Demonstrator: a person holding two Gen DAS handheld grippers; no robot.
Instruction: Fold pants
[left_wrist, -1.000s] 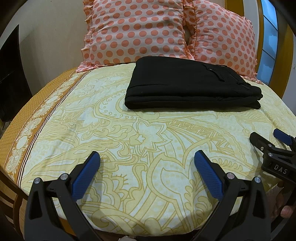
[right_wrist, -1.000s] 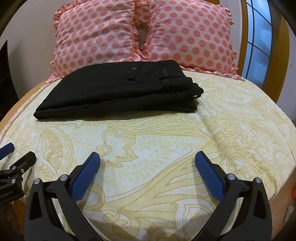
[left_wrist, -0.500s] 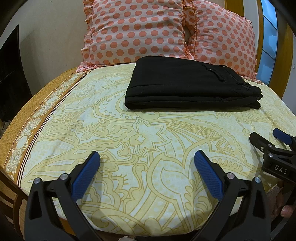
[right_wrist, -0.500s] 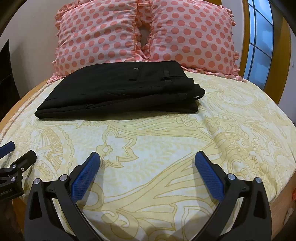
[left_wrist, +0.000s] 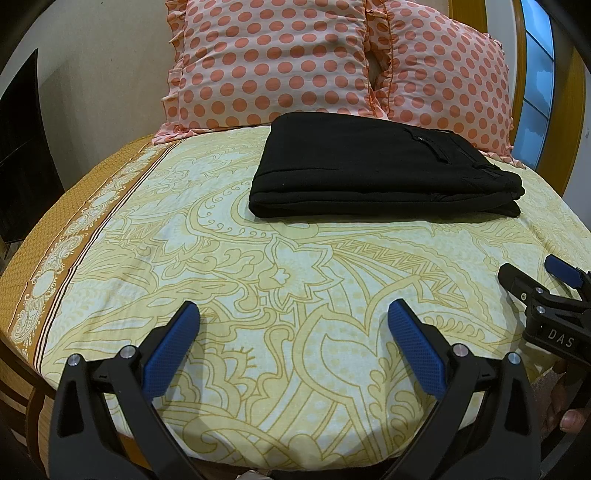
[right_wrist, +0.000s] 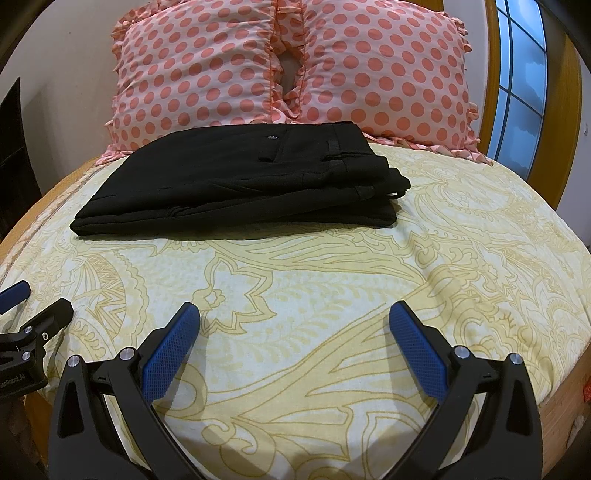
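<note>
Pants (left_wrist: 380, 166) lie on the bed (left_wrist: 207, 258), black and folded into a flat, neat stack, right in front of two pink spotted pillows (left_wrist: 269, 62). They look done, so the job seems almost over.

Both tongs are back near the foot of the bed, well apart from the pants. The left tongs (left_wrist: 293, 319) are wide open and hold nothing. The right tongs (right_wrist: 294, 320) are wide open too, with nothing in them.

To finish well, I think the tongs should keep clear and not bump the stack. One end of the stack, by the waist, looks a bit bumpy and uneven (right_wrist: 384, 184). If a tidy-up is wanted, a soft pat there would help. A hard pull could undo the folds.
</note>
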